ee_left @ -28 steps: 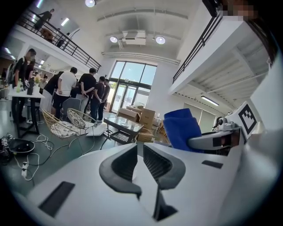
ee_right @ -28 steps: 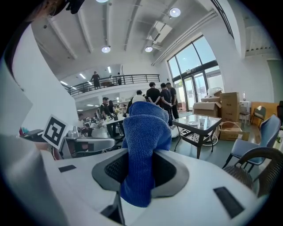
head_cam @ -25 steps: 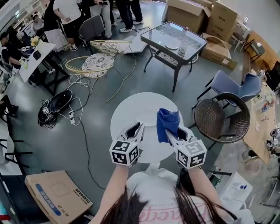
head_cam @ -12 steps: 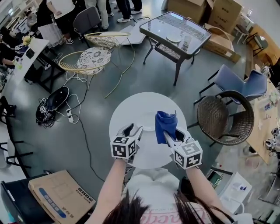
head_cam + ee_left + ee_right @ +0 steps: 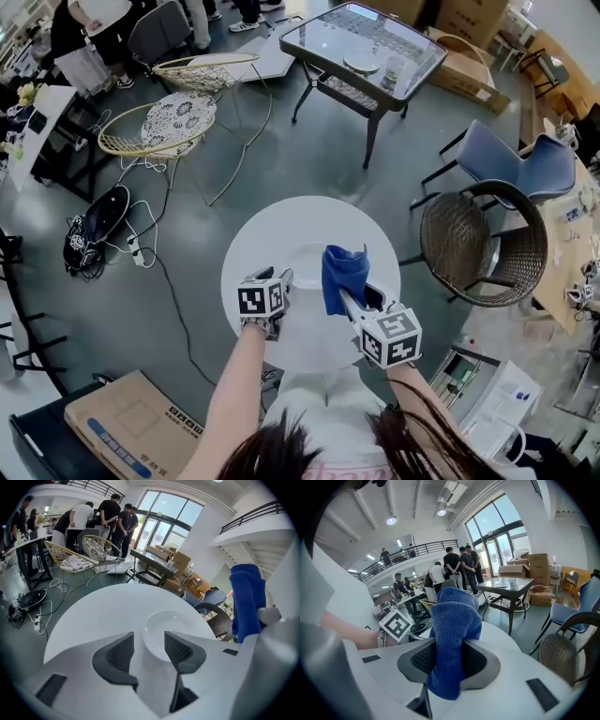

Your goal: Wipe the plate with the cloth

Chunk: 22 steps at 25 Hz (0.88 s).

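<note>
A white plate (image 5: 171, 629) lies on the round white table (image 5: 258, 246); in the head view the plate (image 5: 305, 260) shows faintly just beyond both grippers. My left gripper (image 5: 149, 649) stands open low over the table, with the plate's near rim just ahead of its jaws and nothing between its pads (image 5: 121, 652). In the head view the left gripper (image 5: 279, 281) is at the plate's left. My right gripper (image 5: 449, 660) is shut on a blue cloth (image 5: 453, 625) that sticks up from its jaws. The cloth (image 5: 342, 272) hangs over the plate's right side.
A dark wicker chair (image 5: 483, 248) stands right of the table, with a blue chair (image 5: 511, 164) behind it. A glass-top table (image 5: 361, 47) is further back. Rattan chairs (image 5: 169, 122), cables on the floor (image 5: 103, 234) and a cardboard box (image 5: 127, 427) are at the left. Several people stand far back.
Both grippers have come down toward the table, the left one further and tipped more steeply. The cloth stays in the right gripper and now hangs lower over the plate.
</note>
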Available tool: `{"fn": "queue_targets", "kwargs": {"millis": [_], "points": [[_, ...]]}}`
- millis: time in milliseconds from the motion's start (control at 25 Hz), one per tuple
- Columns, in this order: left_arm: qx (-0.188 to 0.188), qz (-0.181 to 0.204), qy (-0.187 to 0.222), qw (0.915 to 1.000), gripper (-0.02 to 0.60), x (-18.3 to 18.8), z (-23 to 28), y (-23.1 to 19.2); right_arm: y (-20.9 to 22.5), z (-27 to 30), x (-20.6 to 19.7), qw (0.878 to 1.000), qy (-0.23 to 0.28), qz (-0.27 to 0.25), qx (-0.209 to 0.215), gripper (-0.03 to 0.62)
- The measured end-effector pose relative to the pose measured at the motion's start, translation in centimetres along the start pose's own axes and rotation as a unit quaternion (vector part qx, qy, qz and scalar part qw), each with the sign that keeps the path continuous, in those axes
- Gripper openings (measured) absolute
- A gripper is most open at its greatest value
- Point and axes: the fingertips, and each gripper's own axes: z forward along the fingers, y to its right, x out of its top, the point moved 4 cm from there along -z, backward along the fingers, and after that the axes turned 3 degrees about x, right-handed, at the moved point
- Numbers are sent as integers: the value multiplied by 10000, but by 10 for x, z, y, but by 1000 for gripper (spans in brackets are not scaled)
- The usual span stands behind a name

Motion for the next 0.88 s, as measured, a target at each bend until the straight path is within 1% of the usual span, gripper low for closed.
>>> {"fn": "queue_targets", "kwargs": {"millis": [80,240,320,360,400,440,480,520,600,640,720,800,880], "points": [[158,65,-138,9998,202,2,9,-2,2,2,-5,10000,-29,86,-20,133],[388,372,-448,9976,200,6,25,4,11,5,-12,9996,-84,228,-109,133],[564,489,-673,9949,171,-1,31,7,15,6,-15,9995,-115,276,-143,133],[696,542,-750,9933,146,-3,32,7,17,6,-16,9993,-127,298,-160,133],[787,557,-813,9920,133,-4,32,5,19,6,-18,9992,-138,317,-177,133],[797,514,-863,9918,122,-4,30,5,21,6,-19,9991,-148,333,-194,133],[709,422,-858,9929,115,-3,29,4,22,6,-20,9991,-157,345,-208,133],[529,290,-778,9951,106,-1,30,5,24,6,-22,9990,-162,356,-219,133],[66,-96,-557,9984,78,3,33,6,26,6,-23,9989,-154,378,-233,133],[-132,-291,-477,9984,70,3,33,5,27,6,-23,9989,-142,385,-235,133],[-428,-525,-319,9972,62,1,31,4,28,6,-23,9990,-117,374,-225,133],[-721,-649,-92,9952,53,1,27,5,29,4,-22,9991,-115,345,-224,133],[-1084,-716,155,9914,42,1,20,9,29,1,-21,9991,-123,330,-241,133]]}}
